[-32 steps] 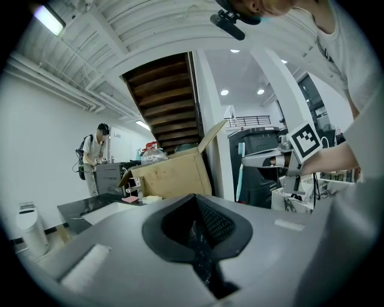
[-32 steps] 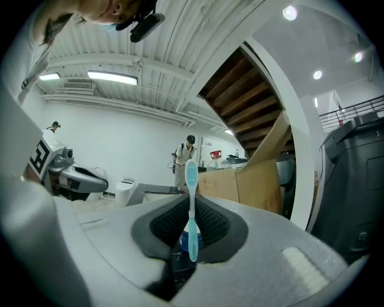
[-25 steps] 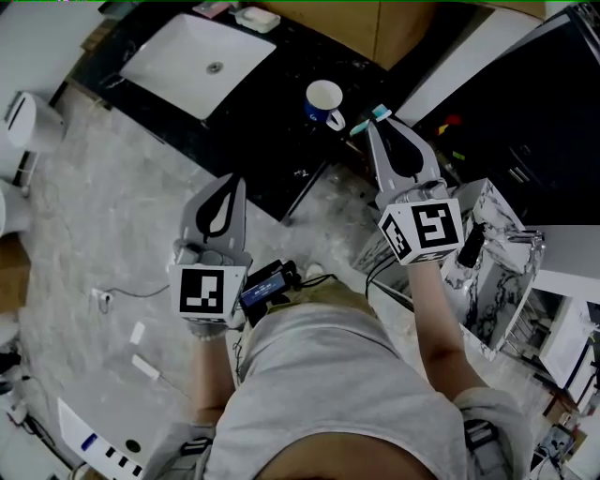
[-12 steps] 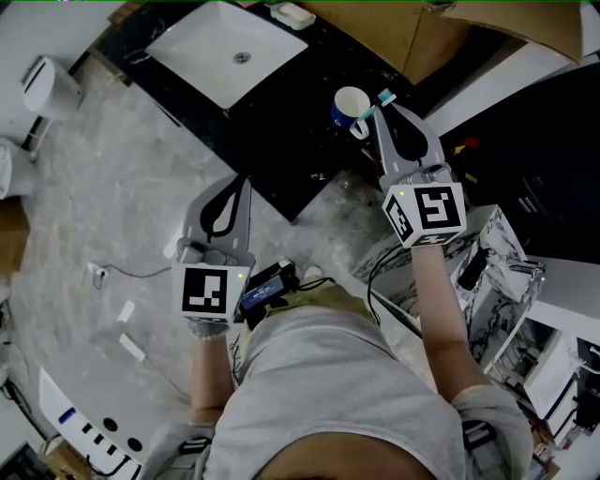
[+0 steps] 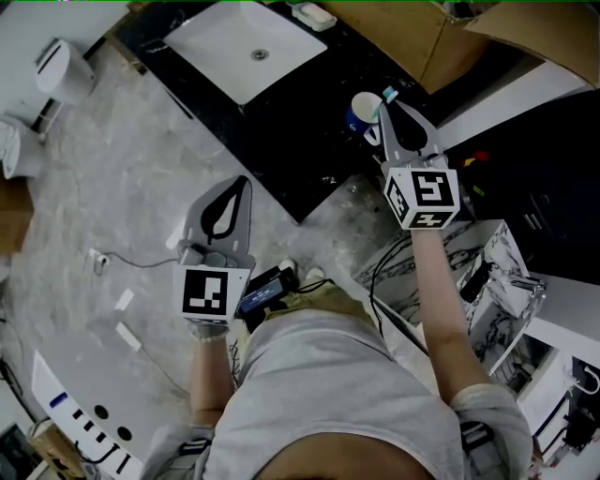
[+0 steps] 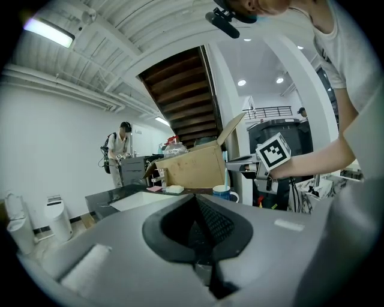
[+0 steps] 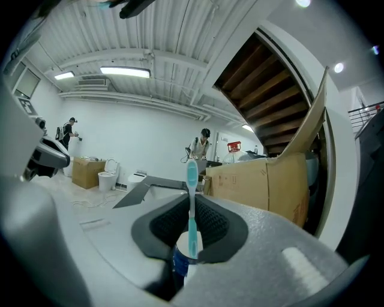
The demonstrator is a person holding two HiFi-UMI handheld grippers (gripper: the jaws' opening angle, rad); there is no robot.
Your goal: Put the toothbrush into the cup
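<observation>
A blue cup (image 5: pixel 363 112) with a white inside stands on the black counter (image 5: pixel 291 141); it also shows in the left gripper view as a blue cup (image 6: pixel 223 192). My right gripper (image 5: pixel 396 106) is shut on a teal and white toothbrush (image 7: pixel 191 204), held upright, its head (image 5: pixel 389 95) right beside the cup's rim. In the right gripper view the cup (image 7: pixel 182 258) sits just beyond the jaws, under the brush. My left gripper (image 5: pixel 232 186) hangs shut and empty over the marble floor, well short of the counter.
A white sink basin (image 5: pixel 247 47) is set in the counter's far left end, with a soap dish (image 5: pixel 314 16) behind it. Cardboard boxes (image 5: pixel 469 42) stand behind the cup. A white toilet (image 5: pixel 61 66) is at the left. A marble-patterned cabinet (image 5: pixel 487 272) stands at the right.
My right gripper has carried the toothbrush forward toward the cup; the brush head now reaches the rim. The left gripper has stayed low and still.
</observation>
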